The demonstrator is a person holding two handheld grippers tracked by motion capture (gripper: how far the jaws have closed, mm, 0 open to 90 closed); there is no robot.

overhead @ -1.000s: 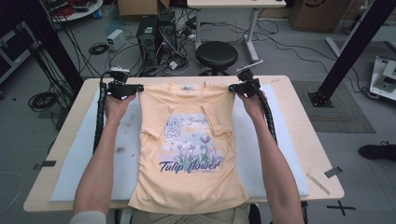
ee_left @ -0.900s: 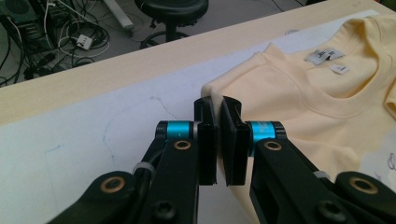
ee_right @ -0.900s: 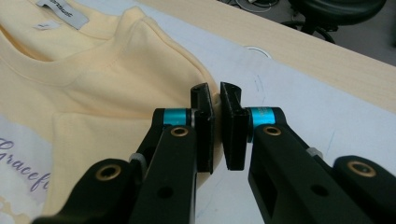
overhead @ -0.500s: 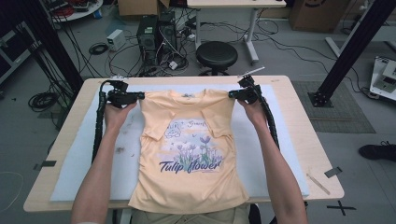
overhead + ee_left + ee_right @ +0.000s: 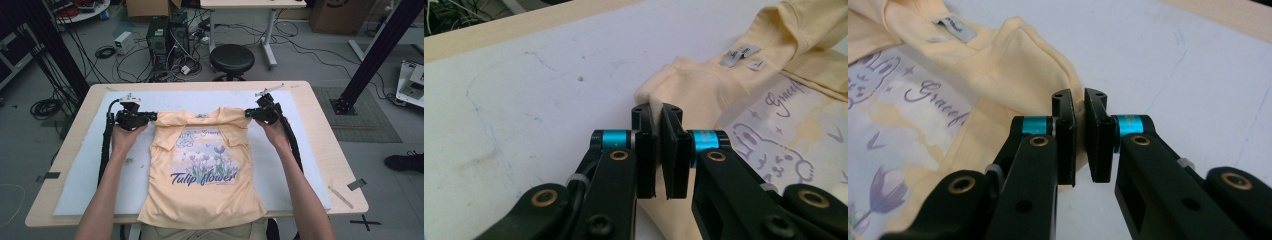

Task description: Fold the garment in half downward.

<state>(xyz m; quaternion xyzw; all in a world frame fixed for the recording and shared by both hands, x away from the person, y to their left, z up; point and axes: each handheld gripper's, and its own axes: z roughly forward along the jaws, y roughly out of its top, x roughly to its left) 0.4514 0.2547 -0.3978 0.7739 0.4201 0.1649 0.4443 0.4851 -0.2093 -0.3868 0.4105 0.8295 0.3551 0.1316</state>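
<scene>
1. Compared with the pictures from a second before, the yellow T-shirt (image 5: 202,170) lay lower on the table. Its shoulders had been at the far part of the white mat (image 5: 90,170), and now they were nearer to the person, with more bare mat visible beyond the collar.
2. The hem of the shirt now hung over the near edge of the table (image 5: 330,115). In my judgement the person was pulling and laying the shirt flat, probably to prepare a fold, and this step was nearly finished.
3. The left gripper (image 5: 150,118) was pinching the left shoulder of the shirt. In the left gripper view its black jaws were pressed together on a fold of yellow cloth.
4. The right gripper (image 5: 248,113) was pinching the right shoulder in the same way, jaws clamped on the cloth edge.
5. Both forearms reached forward from the near side, spread apart. The hands held the grippers about level, pointing inward toward each other, low over the mat.
6. The shirt lay print-side up in the middle of the mat, with small wrinkles near both sleeves.
</scene>
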